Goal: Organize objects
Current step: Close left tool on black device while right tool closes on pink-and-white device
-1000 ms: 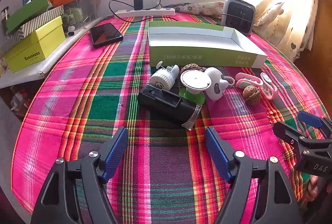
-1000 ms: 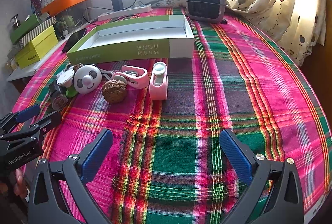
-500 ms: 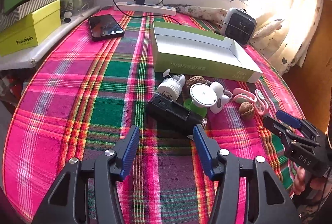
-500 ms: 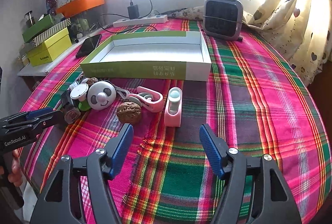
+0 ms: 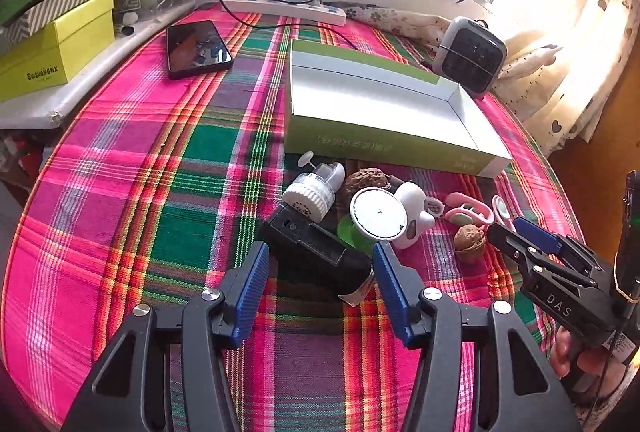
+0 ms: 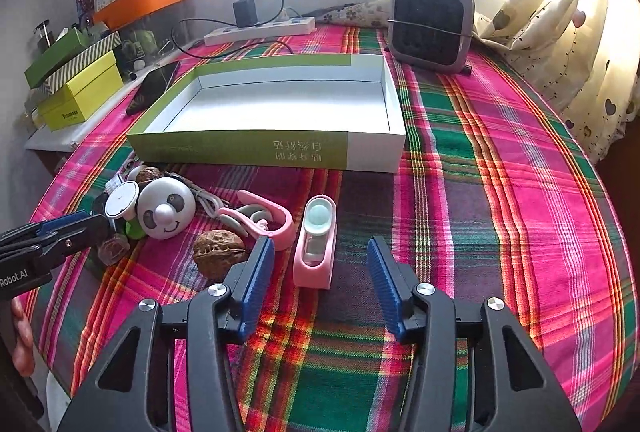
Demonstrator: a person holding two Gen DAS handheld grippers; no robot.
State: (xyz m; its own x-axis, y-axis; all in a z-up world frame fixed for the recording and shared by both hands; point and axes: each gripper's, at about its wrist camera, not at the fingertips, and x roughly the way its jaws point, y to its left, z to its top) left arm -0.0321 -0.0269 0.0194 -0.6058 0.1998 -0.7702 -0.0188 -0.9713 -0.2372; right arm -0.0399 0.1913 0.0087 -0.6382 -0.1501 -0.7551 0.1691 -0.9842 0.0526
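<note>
Both claws apart and empty, right claw (image 6: pixel 320 272) just closing toward pink holder (image 6: pixel 316 242) near green tray (image 6: pixel 264 148): light, rigid, slick plastic; pinch its long sides.

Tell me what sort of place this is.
Probably a room in a home: a plaid tablecloth under a window, heart-print curtains, and a power strip and a small heater by the sill.
</note>
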